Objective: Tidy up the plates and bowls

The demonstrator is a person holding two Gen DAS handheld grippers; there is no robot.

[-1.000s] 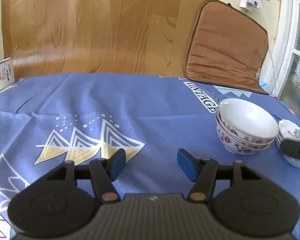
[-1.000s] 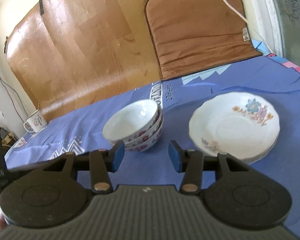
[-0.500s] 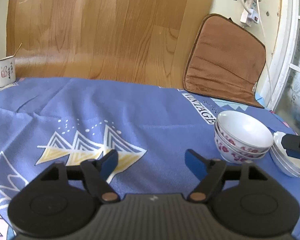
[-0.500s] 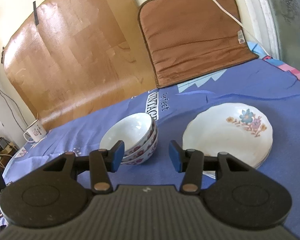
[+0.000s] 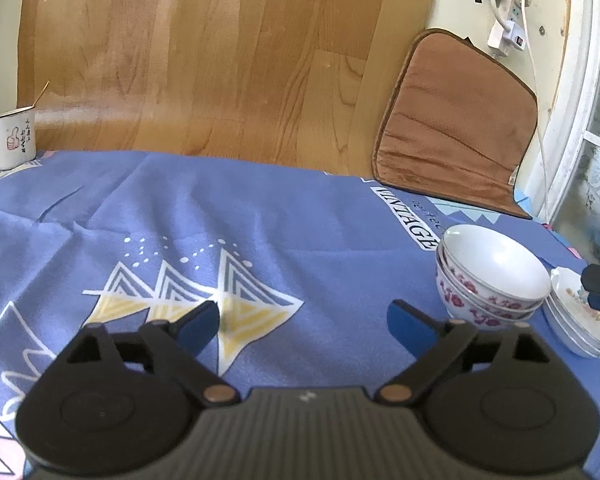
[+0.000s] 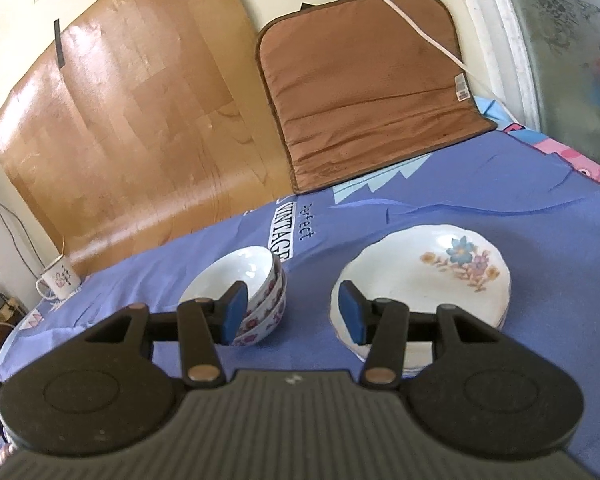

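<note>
Floral bowls (image 6: 256, 300) nested, plates (image 6: 428, 280) stacked

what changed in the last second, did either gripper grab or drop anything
The left gripper has just been opening its jaws wide, with nothing between them, only the blue patterned tablecloth beyond. Nothing was grabbed or released. The right gripper stays half open and empty, and the stack of white floral bowls and the stack of white flowered plates sit where they were.
</note>
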